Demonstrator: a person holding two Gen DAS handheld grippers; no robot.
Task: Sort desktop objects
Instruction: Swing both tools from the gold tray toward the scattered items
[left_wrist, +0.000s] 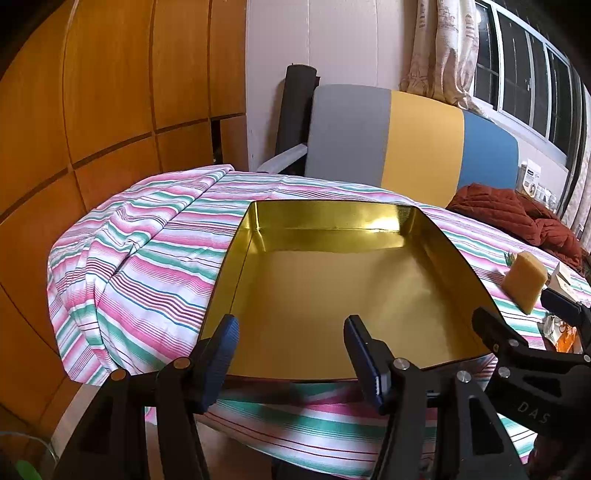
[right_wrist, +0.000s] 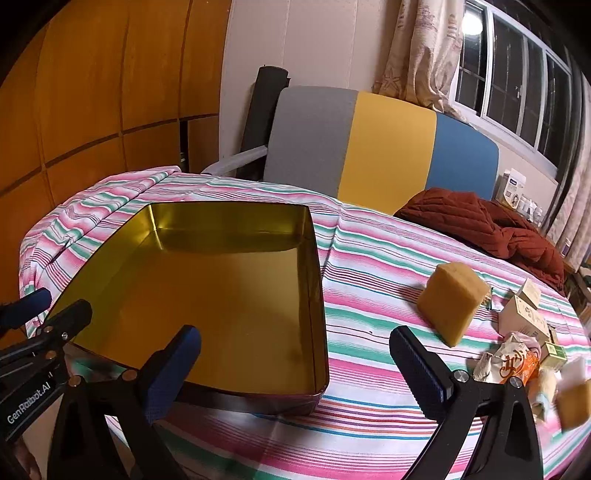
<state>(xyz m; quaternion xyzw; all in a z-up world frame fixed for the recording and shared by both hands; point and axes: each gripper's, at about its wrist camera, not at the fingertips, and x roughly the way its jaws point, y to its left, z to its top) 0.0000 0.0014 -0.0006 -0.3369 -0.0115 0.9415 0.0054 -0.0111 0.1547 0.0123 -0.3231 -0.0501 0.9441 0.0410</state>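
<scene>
My left tongs (left_wrist: 291, 332) stand open and empty over the near edge of the gold tin (left_wrist: 332, 280), the blue pads (left_wrist: 225, 354) well apart. The tin is one open rectangular tray, bare inside, on the left part of the bench (right_wrist: 369, 258) under its striped cloth (left_wrist: 147, 266); its long axis runs away from me toward the chair (left_wrist: 406, 147), and its near wall is partly hidden behind my tongs.

My right tongs (right_wrist: 295, 354) are likewise open and hold nothing, one pad over the tin's near right corner, the other over bare cloth.

Right of the tin, apart from it, one yellow sponge block (right_wrist: 452, 302) lies tilted on the cloth, its long axis running from the far left to the near right. Beyond it, at the right edge, sits a cluster of small things: at least three little cartons (right_wrist: 522, 321), one crumpled orange-and-white wrapper (right_wrist: 506, 363), and a blurred yellow piece (right_wrist: 574, 406) cut off by the frame; what that piece is I cannot tell. In the left wrist view most of this cluster is hidden behind my right tongs. One rust-red cloth heap (right_wrist: 487, 225) lies at the far right of the bench.
</scene>
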